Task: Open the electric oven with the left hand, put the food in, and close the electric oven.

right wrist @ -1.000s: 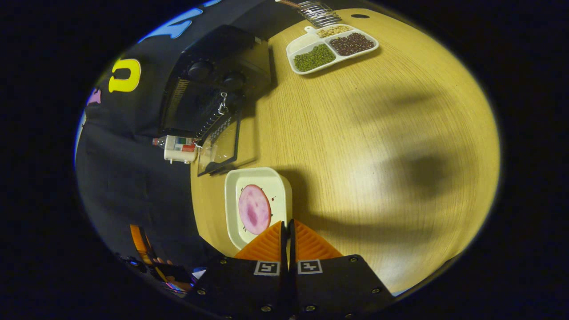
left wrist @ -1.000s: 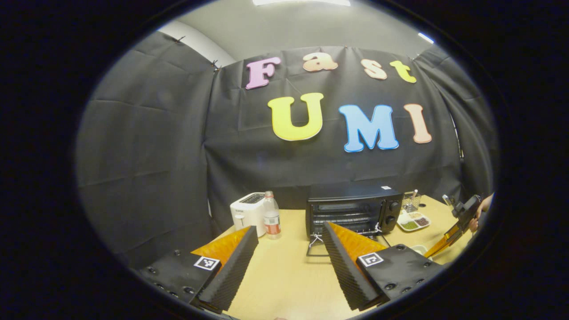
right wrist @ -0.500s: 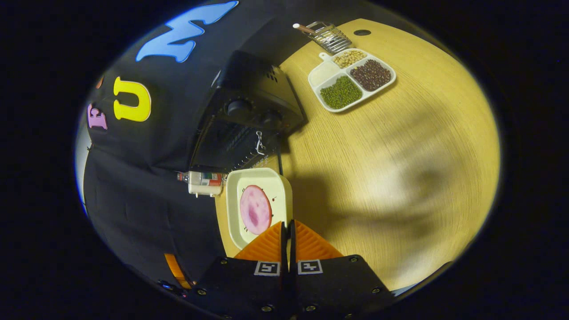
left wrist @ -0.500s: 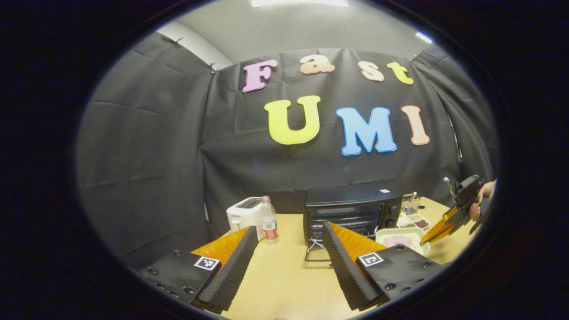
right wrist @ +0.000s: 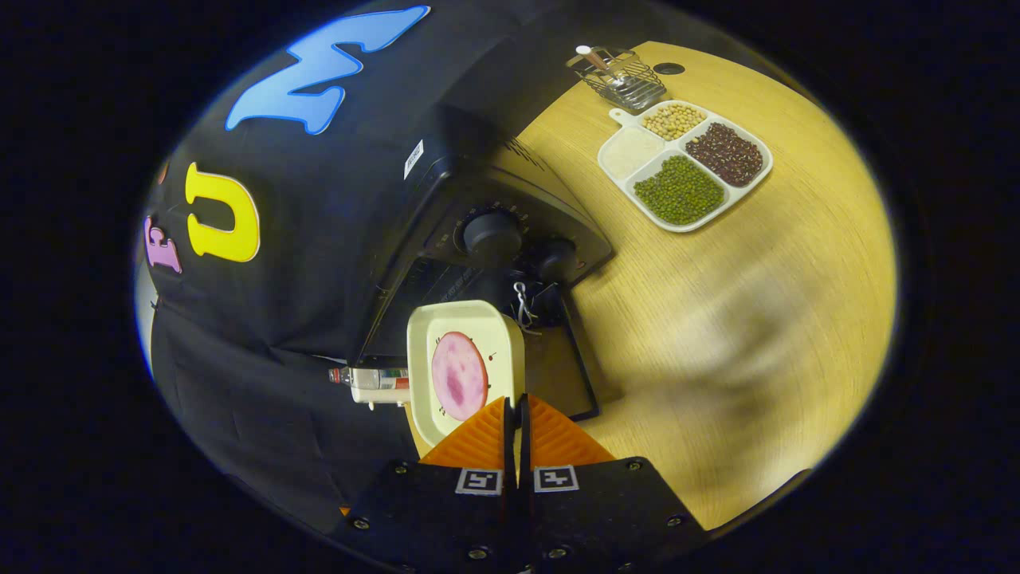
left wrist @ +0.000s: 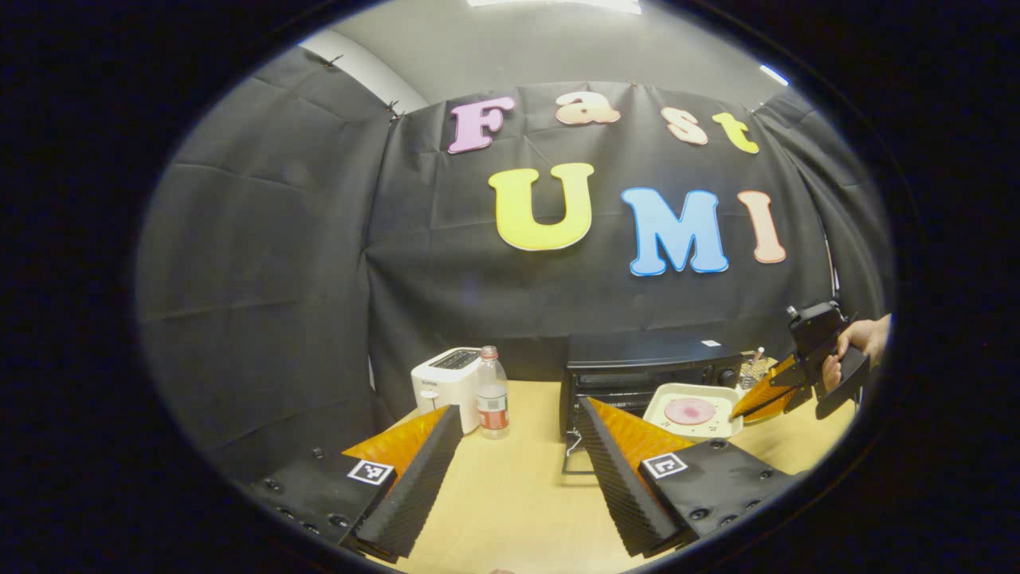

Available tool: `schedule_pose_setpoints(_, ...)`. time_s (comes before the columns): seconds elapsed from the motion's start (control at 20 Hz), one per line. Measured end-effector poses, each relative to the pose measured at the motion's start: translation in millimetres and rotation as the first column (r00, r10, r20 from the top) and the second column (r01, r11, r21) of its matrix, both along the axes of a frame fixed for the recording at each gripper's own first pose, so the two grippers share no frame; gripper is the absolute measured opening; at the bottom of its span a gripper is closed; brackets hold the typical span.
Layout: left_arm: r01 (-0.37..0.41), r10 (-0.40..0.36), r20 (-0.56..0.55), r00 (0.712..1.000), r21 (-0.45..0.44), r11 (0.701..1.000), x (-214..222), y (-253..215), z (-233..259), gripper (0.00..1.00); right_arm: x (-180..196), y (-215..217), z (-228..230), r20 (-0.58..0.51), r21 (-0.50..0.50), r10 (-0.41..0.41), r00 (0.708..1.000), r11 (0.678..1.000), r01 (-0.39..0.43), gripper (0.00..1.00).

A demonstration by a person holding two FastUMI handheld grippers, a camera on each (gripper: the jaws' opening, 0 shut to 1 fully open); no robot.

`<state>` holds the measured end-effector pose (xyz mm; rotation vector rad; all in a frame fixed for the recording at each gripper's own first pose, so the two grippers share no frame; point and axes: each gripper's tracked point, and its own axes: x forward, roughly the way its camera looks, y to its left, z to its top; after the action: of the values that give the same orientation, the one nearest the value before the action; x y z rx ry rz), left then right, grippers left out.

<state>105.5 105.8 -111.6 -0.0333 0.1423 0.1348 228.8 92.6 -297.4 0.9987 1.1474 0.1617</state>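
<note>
The black electric oven [left wrist: 637, 363] stands at the back of the table with its glass door [right wrist: 575, 363] folded down flat. A cream plate [left wrist: 695, 395] [right wrist: 466, 327] carrying a pink slice of food [right wrist: 458, 375] hangs in the air just in front of the oven's mouth, above the door. My right gripper [right wrist: 514, 400] is shut on the plate's near rim; in the left gripper view that gripper [left wrist: 743, 408] comes in from the right, held by a hand [left wrist: 865, 335]. My left gripper [left wrist: 518, 422] is open and holds nothing, well back from the oven over the table.
A white toaster [left wrist: 446, 381] and a plastic bottle [left wrist: 492, 395] stand left of the oven. Right of it lie a divided tray of beans [right wrist: 685, 163] and a wire basket [right wrist: 621, 76]. The wooden table [right wrist: 757, 319] spreads to the right.
The right gripper has lifted the plate off the table and carried it up to the open oven front. The left gripper stayed open and barely moved.
</note>
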Motion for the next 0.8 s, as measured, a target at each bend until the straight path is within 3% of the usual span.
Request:
schedule_pose_setpoints(0.4, -0.036, 0.036, -0.035, 0.999, 0.008, 0.999, 13.8, 46.1, -14.3, 0.98, 38.6, 50.4, -11.4, 0.027, -0.017, -0.157, 0.987, 0.987, 0.158, 0.01)
schedule_pose_setpoints(0.8, -0.053, 0.055, -0.061, 0.997, 0.028, 0.998, 12.5, 78.1, -27.3, 0.98, 70.1, 72.3, -30.2, 0.015, -0.004, -0.387, 0.922, 0.922, 0.387, 0.01)
